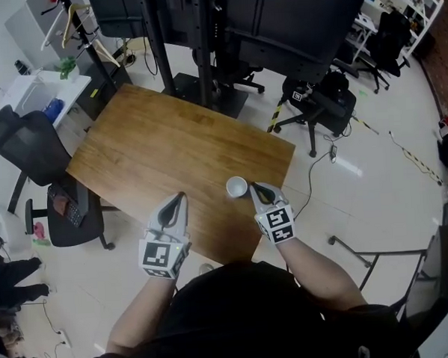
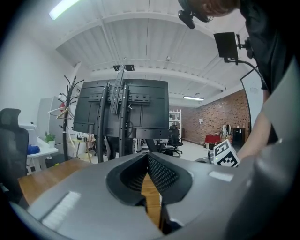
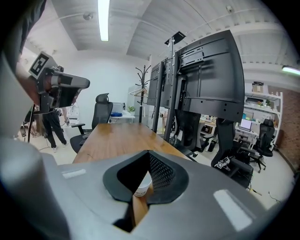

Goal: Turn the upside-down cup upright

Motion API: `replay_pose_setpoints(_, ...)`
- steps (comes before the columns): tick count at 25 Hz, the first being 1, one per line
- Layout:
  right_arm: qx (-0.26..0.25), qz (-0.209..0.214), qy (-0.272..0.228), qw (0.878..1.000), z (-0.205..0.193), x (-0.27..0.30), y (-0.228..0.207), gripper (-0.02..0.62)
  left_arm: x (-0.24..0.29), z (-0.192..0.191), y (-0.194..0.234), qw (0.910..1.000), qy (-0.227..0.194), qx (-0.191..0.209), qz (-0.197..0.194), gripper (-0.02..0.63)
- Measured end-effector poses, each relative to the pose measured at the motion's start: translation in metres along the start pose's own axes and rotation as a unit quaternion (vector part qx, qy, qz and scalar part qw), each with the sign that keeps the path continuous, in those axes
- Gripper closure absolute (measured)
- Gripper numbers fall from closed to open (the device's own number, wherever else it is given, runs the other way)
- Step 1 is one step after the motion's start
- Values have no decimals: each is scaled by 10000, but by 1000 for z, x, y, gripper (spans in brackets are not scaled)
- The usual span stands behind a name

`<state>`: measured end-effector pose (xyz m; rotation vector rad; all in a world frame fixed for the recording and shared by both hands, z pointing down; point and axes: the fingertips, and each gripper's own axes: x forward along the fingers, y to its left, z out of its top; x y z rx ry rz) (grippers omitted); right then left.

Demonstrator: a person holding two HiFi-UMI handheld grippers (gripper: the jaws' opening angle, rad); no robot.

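Cup (image 1: 236, 186) stands on the bench (image 1: 155, 148) near its right edge, mouth up as far as I can tell from the head view, just beside my right gripper (image 1: 256, 188). Both sets of jaws are closed together, holding nothing; my left gripper (image 1: 181, 195) hovers over the bench's near side, apart from the cup

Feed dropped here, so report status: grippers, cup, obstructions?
Left gripper shut, empty. Right gripper shut, empty, tip beside small white paper cup on brown wooden table. Cup's orientation unclear. Nothing blocking it.
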<state>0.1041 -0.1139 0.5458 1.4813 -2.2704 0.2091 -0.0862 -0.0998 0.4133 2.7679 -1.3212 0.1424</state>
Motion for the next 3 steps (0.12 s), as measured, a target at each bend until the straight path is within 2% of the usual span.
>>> replay_pose_setpoints(3,73,-52,1,10000,-3,-3,-4,594,-1,-4,-9,10000,31,39,-75,606)
